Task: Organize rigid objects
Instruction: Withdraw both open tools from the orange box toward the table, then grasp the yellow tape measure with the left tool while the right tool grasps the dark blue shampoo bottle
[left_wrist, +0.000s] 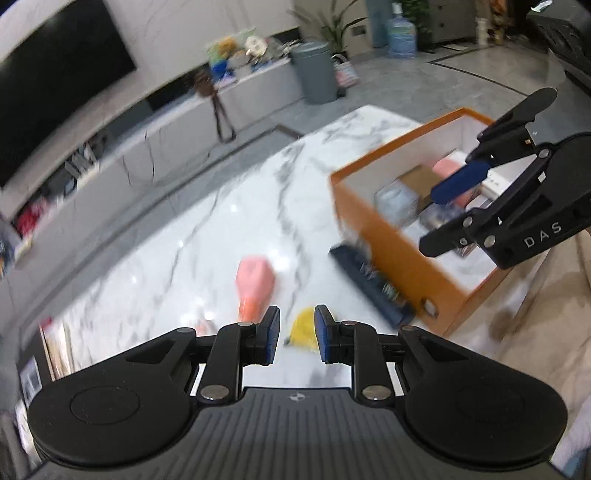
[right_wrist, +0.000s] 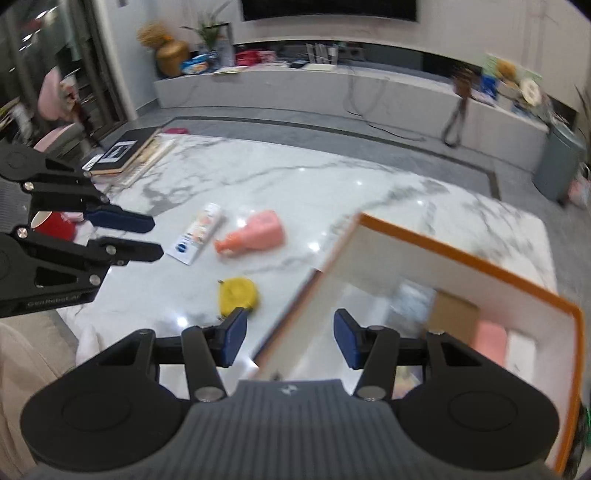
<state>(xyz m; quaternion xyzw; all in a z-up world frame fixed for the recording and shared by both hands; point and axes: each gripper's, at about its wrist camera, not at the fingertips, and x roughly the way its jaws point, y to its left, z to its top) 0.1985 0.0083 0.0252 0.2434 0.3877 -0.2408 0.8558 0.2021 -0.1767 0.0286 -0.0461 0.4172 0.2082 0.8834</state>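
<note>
My left gripper has its jaws nearly together, empty, above the worktop; my right gripper spreads empty jaws over the orange box.

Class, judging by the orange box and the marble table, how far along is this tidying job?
Done: several items already lie inside the orange box. In hand: nothing; the left gripper and right gripper are both empty. Left on the marble table: pink bottle, yellow tape measure, white tube.

A glossy, smooth marble table carries a pink plastic-looking bottle and an orange-edged, matt box.
</note>
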